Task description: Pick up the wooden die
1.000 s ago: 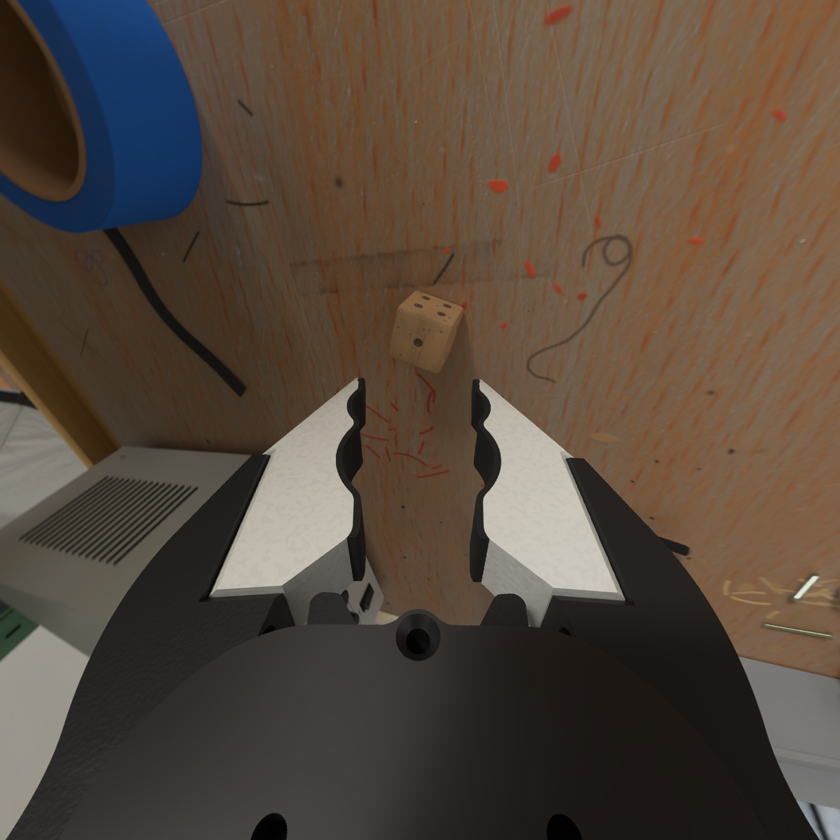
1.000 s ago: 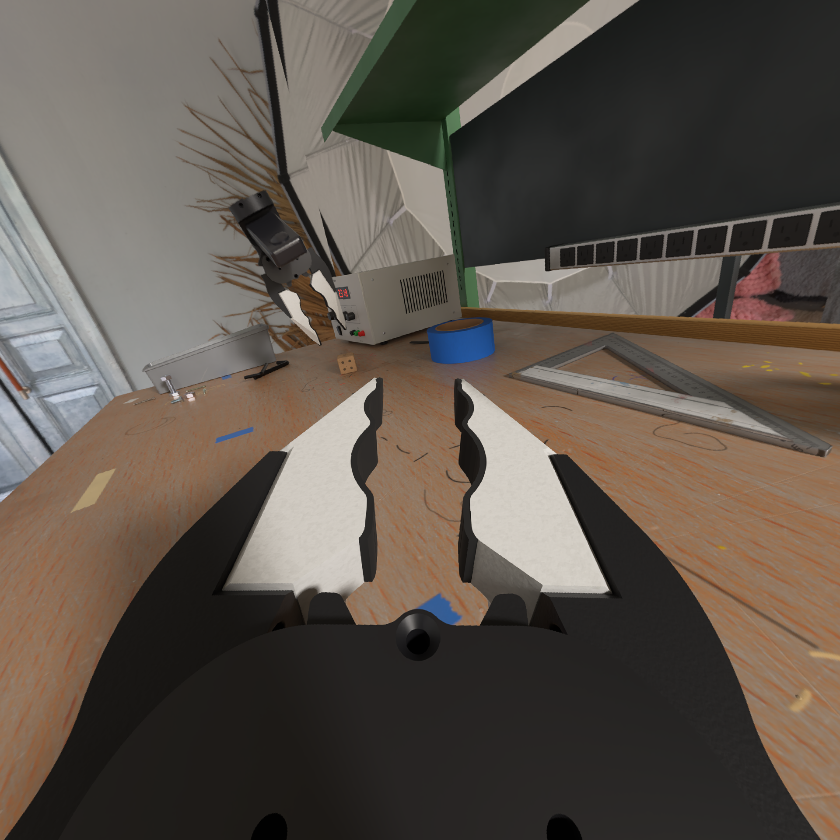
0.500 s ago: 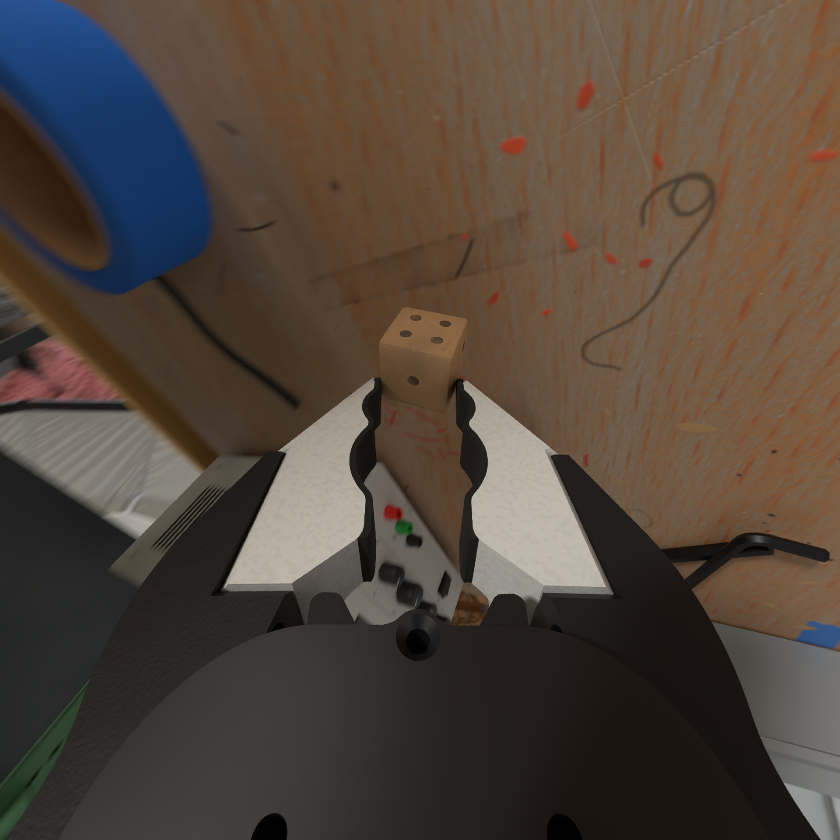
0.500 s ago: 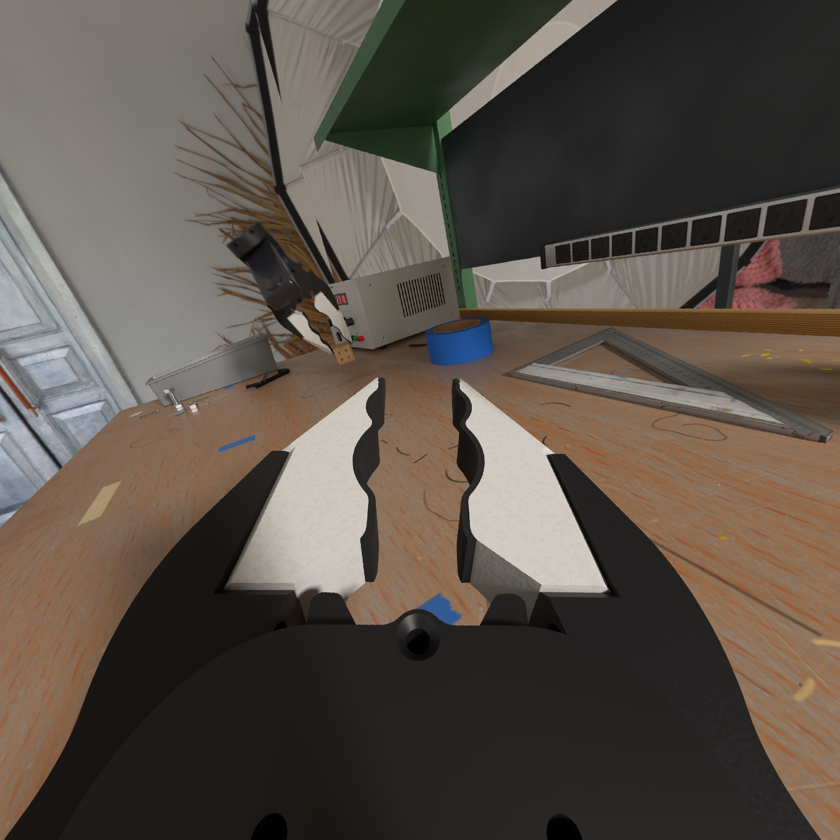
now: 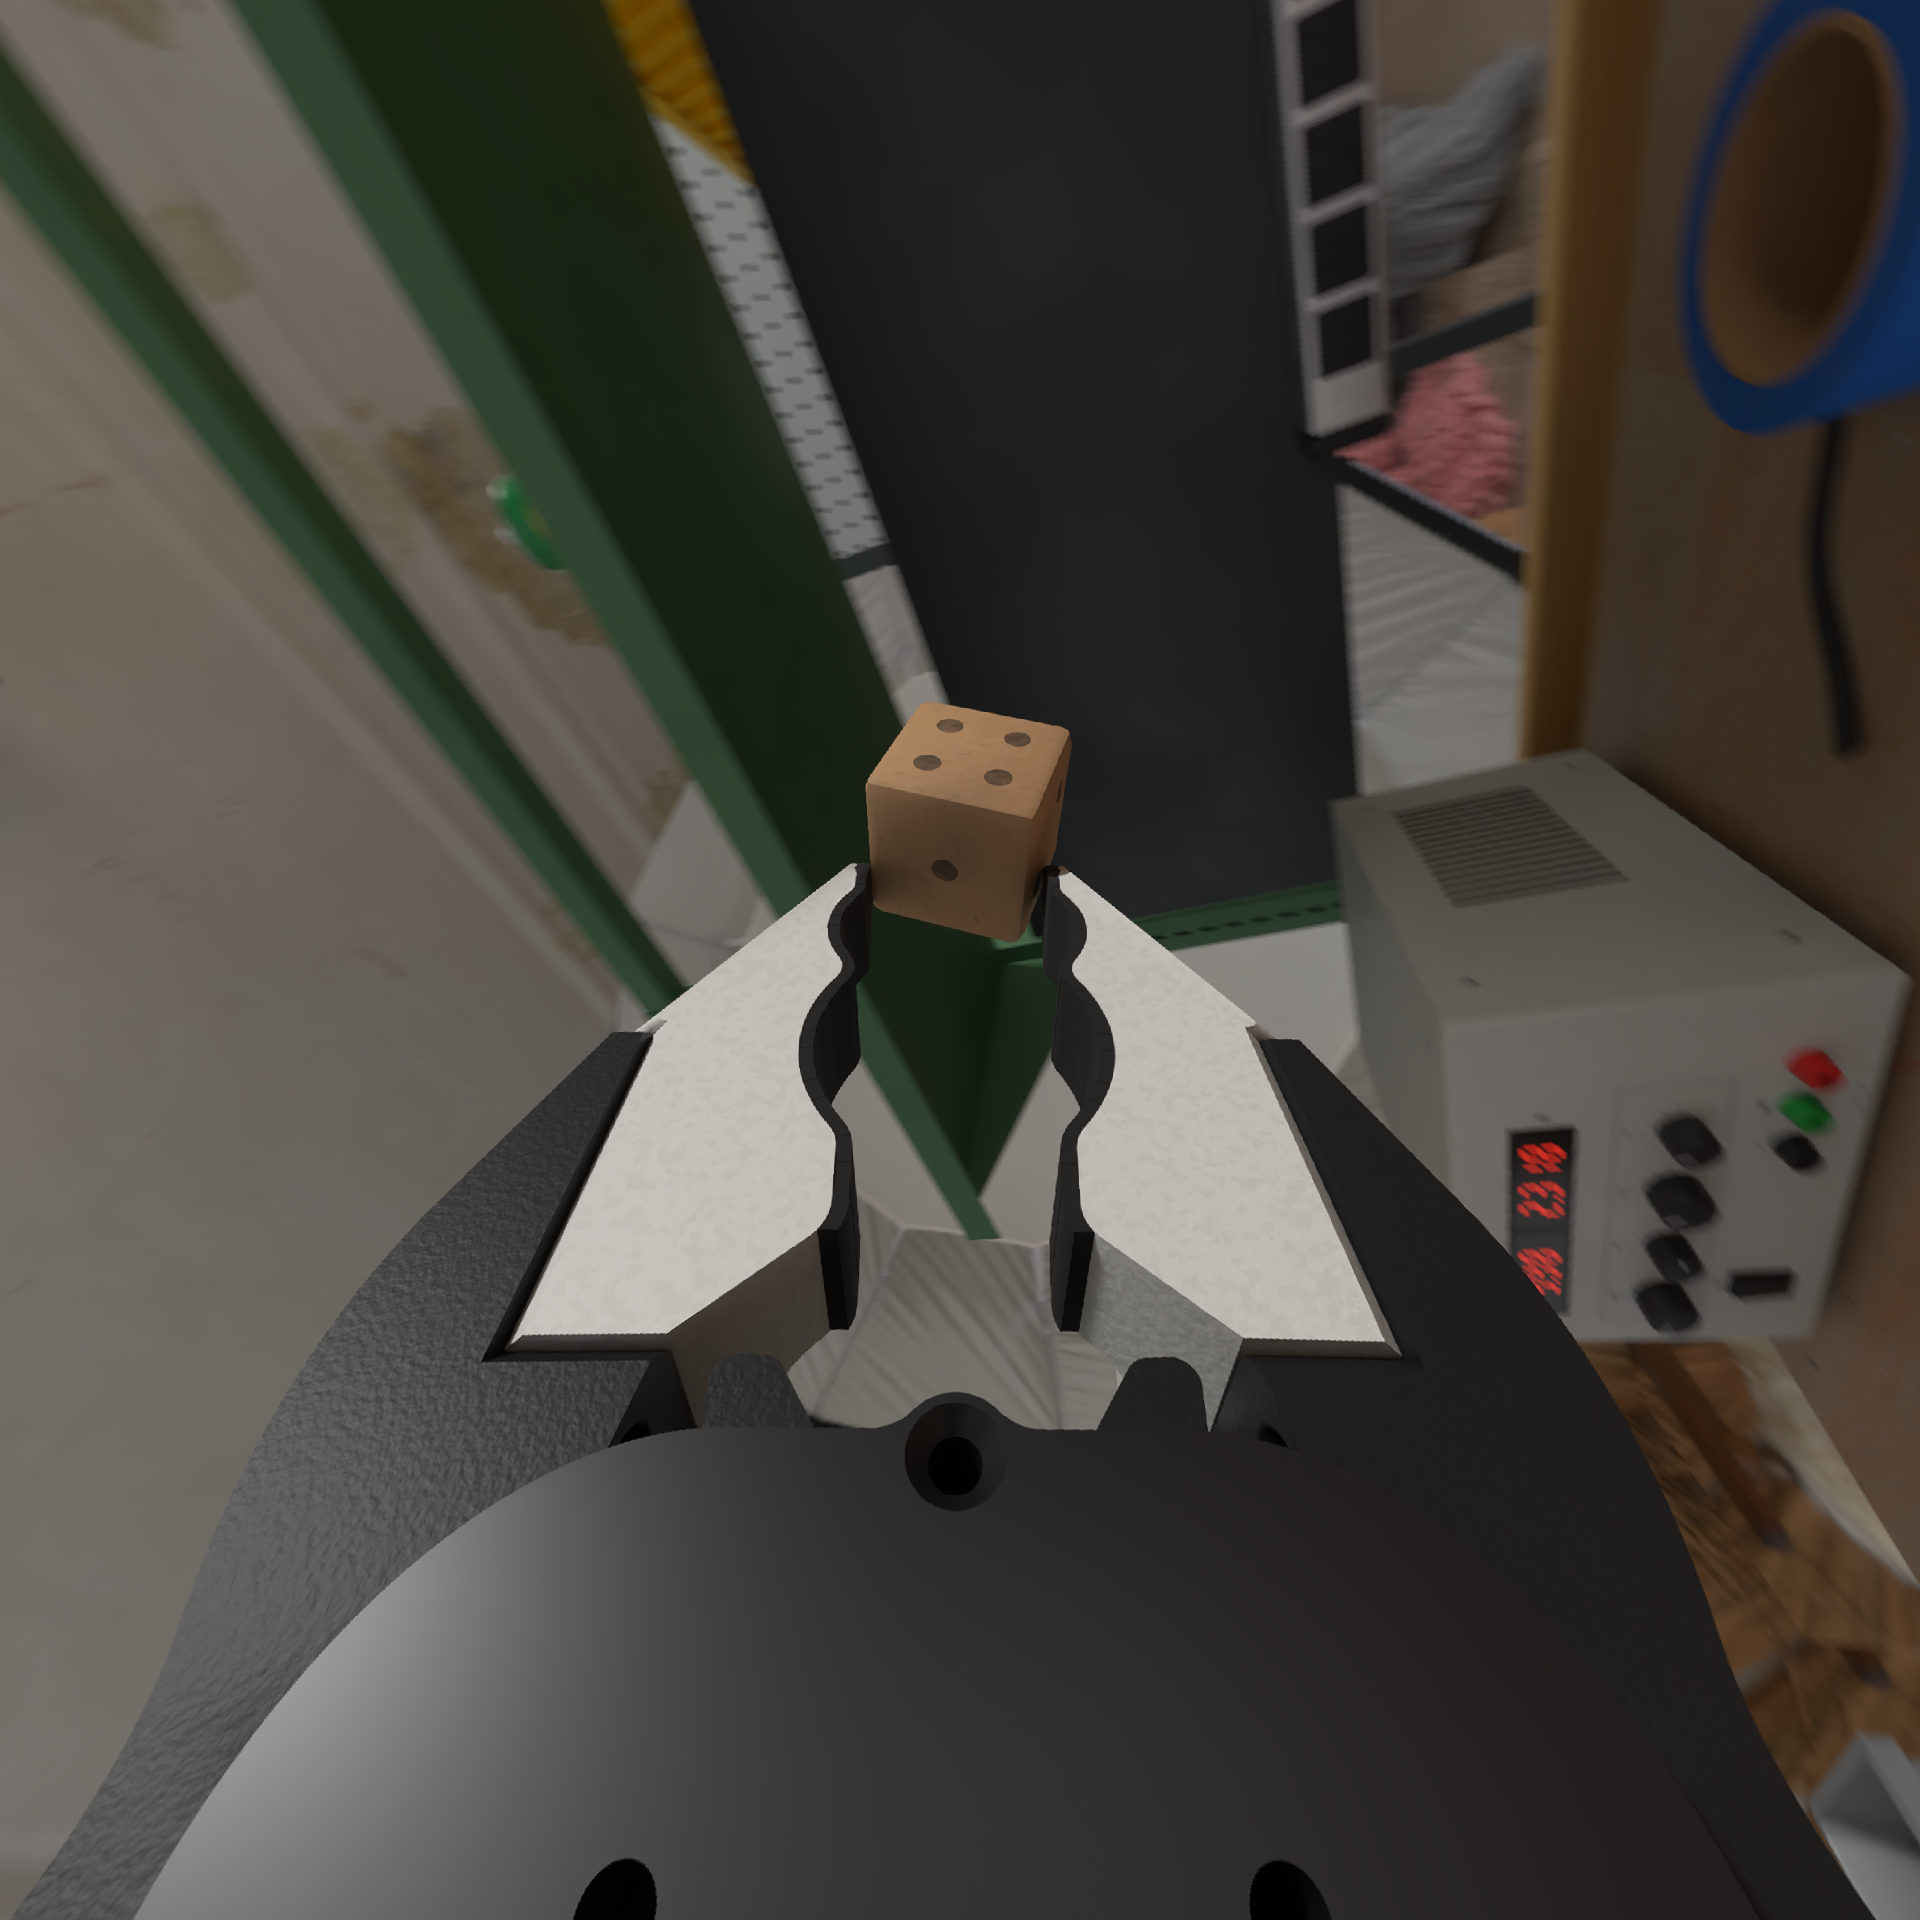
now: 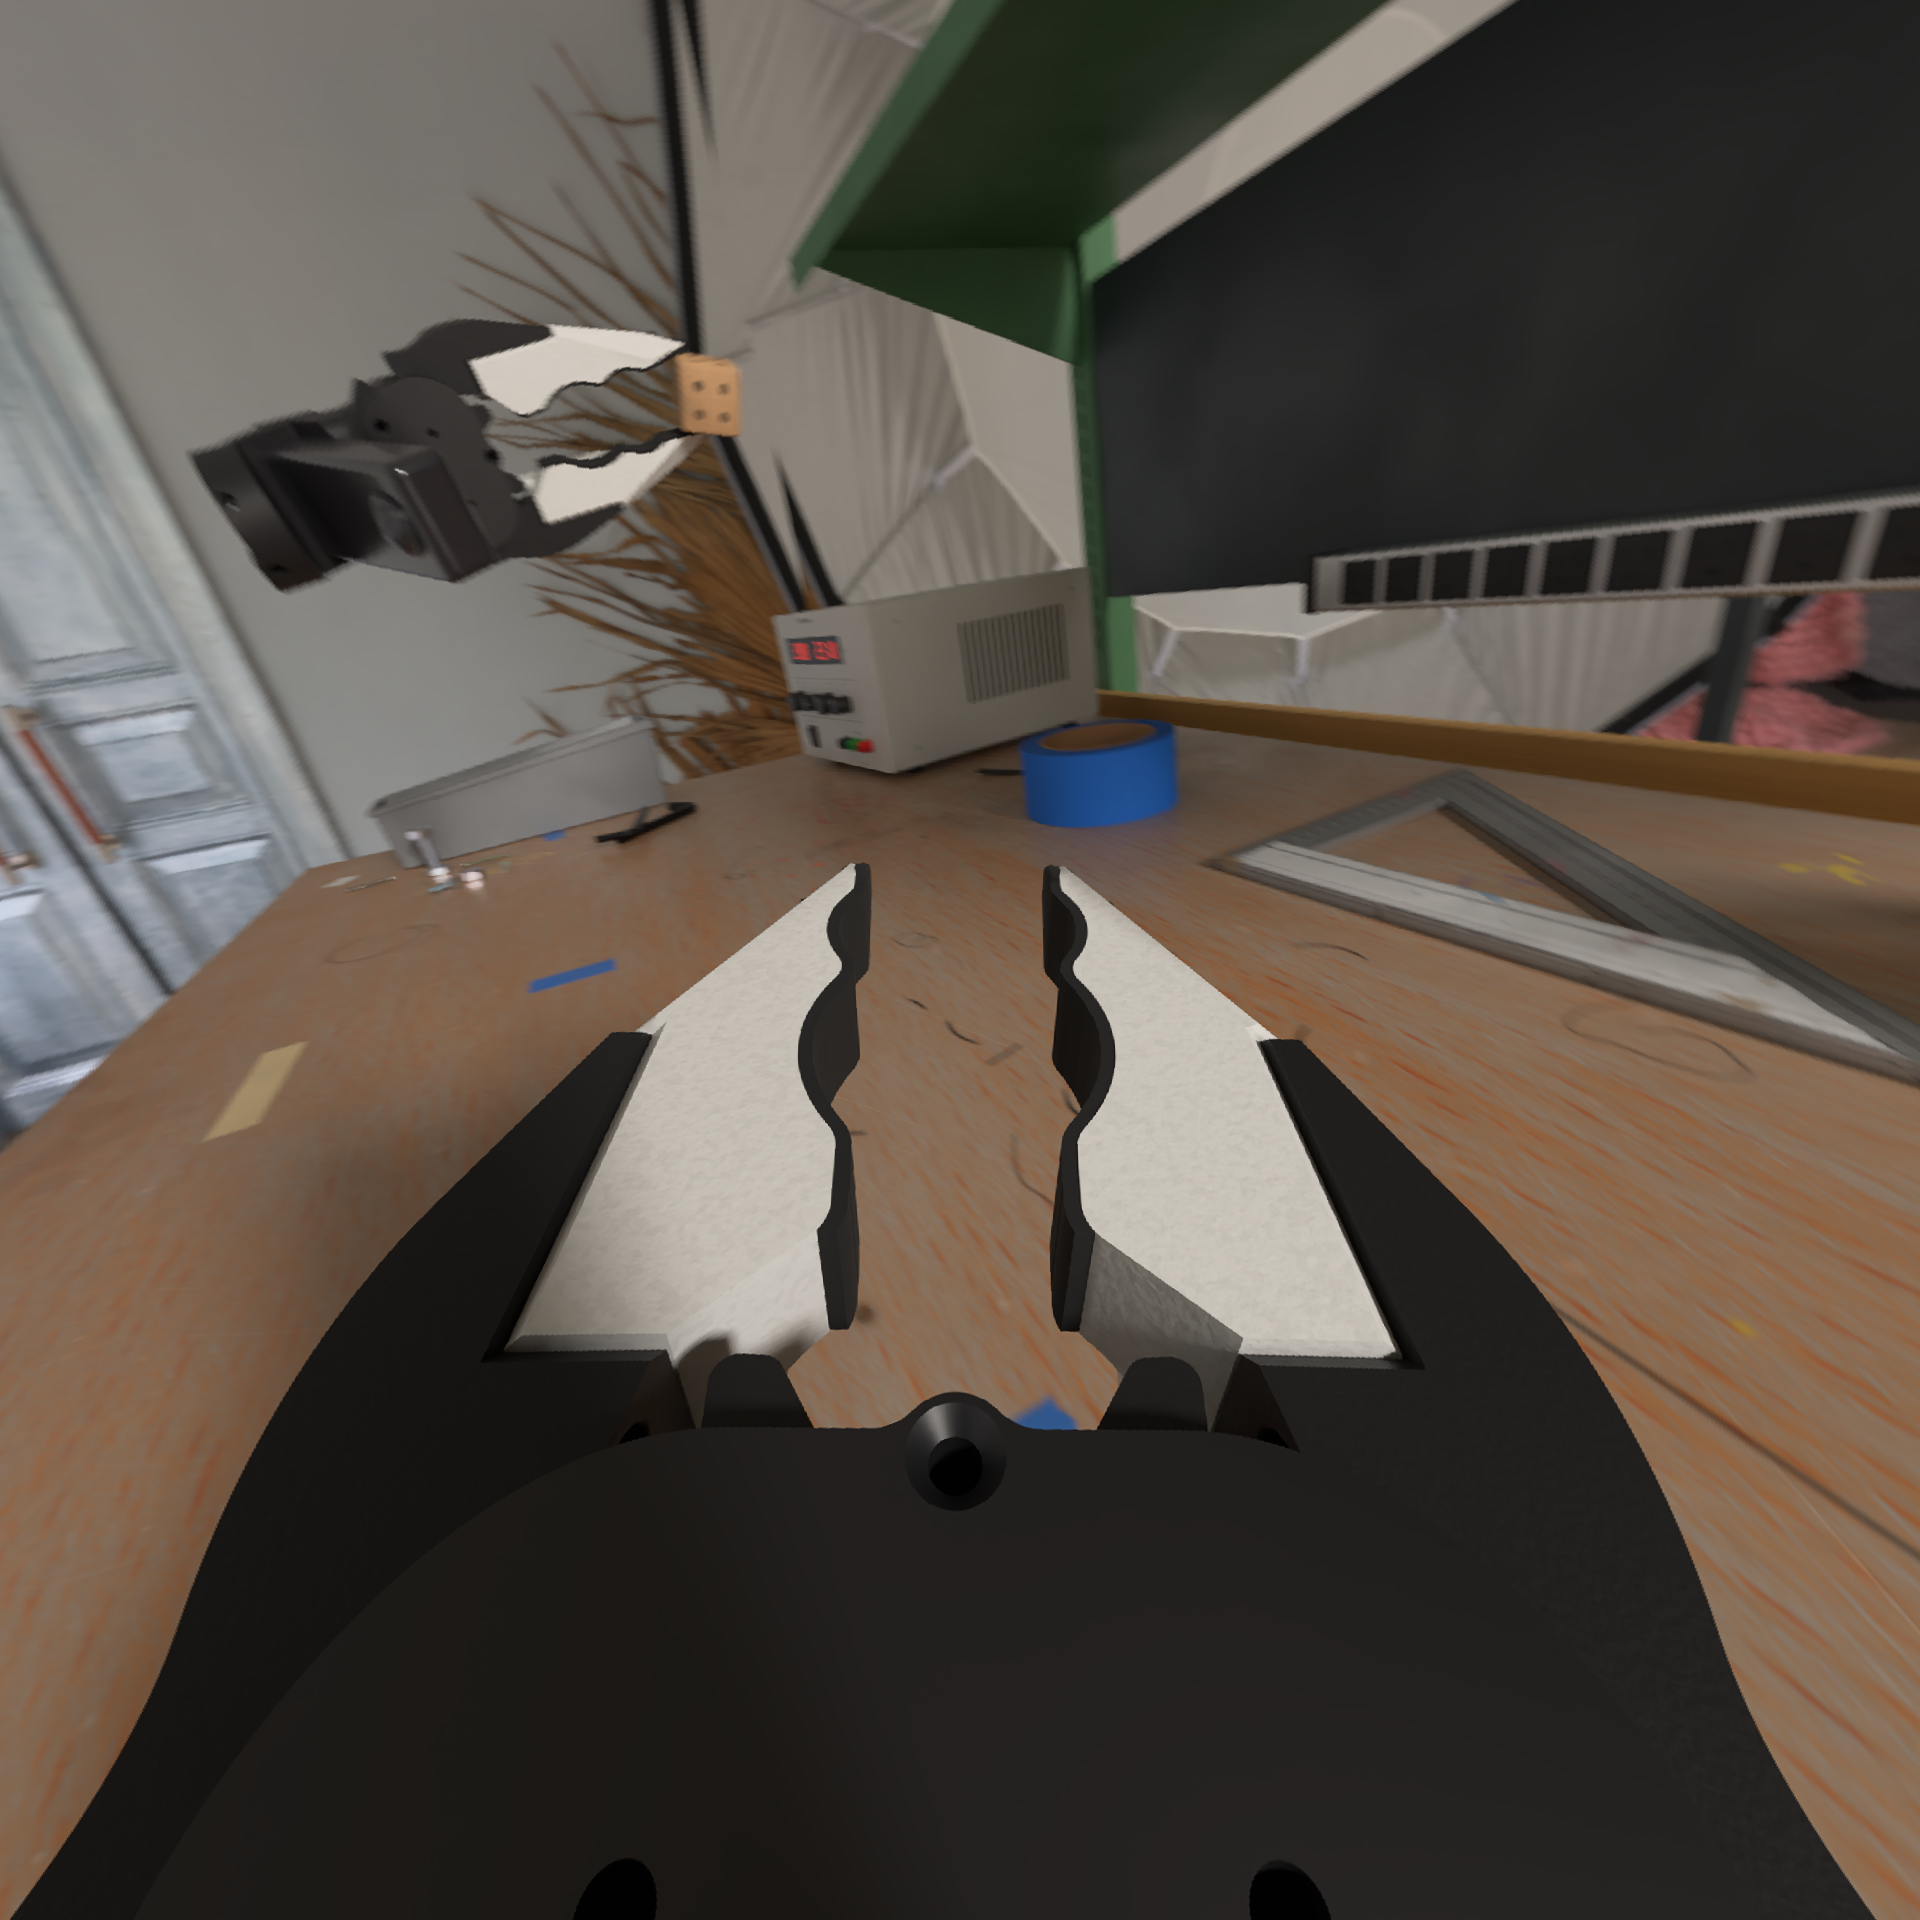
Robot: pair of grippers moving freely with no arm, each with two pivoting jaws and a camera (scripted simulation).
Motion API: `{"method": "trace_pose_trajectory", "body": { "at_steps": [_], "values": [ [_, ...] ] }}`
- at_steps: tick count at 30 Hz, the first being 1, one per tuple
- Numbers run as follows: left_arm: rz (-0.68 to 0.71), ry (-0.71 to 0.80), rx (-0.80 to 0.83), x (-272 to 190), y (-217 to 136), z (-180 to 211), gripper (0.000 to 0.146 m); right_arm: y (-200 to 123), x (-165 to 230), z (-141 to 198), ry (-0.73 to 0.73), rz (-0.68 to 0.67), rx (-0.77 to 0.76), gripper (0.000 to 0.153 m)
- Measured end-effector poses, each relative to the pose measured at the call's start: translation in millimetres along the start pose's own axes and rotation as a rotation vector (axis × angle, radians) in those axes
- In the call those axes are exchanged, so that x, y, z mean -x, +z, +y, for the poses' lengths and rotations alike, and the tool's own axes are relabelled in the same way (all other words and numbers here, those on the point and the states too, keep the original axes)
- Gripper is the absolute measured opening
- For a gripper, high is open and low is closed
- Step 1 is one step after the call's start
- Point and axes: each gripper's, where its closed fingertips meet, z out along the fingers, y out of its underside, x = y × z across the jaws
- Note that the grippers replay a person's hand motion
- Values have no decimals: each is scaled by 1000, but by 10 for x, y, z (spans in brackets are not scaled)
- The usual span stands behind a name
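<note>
While raised well above the desk [image 6: 1351, 1195], the wooden die [image 5: 966, 826] is pinched at the left claw [image 5: 954, 883] fingertips; the right claw [image 6: 954, 883] is held spread.

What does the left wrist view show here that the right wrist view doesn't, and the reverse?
Only the left wrist view: the one-pip face of the wooden die, pinched at the left gripper fingertips. Only the right wrist view: the open right gripper, the steel triangle, the grey tray, and the die well above the table. Both: die, power supply, blue tape roll.
</note>
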Motion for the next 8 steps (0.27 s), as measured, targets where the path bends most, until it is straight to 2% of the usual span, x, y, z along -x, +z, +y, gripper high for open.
{"method": "trace_pose_trajectory", "body": {
  "at_steps": [4, 6, 8],
  "values": [
    [-156, -59, -4, 333, -173, -384, 33, 230, 457, -168, -40, -175, -8, 40],
    [-202, -110, -44, 465, -230, -594, 33, 354, 710, -254, -135, -241, 30, 45],
    [-235, -126, -92, 562, -275, -802, 33, 446, 871, -361, -282, -235, 71, 48]
  ]
}}
